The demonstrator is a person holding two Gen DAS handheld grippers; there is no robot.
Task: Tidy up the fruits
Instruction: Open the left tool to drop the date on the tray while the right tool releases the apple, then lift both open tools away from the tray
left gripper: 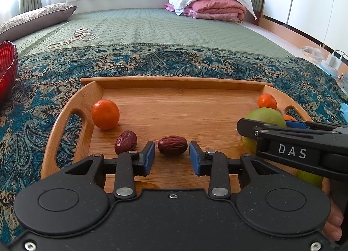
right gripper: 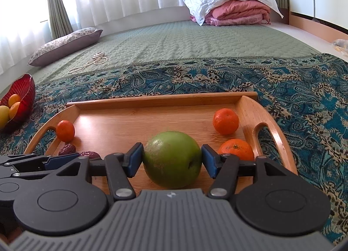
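A wooden tray lies on a patterned blanket. My left gripper is open, its blue pads on either side of a red date with small gaps. A second date and a mandarin lie to the left. My right gripper has its pads against both sides of a green apple on the tray. Mandarins lie at the right, near right and left. The right gripper also shows in the left wrist view.
A red glass bowl holding fruit stands on the blanket left of the tray; its rim also shows in the left wrist view. A cord, a pillow and folded bedding lie farther back on the bed.
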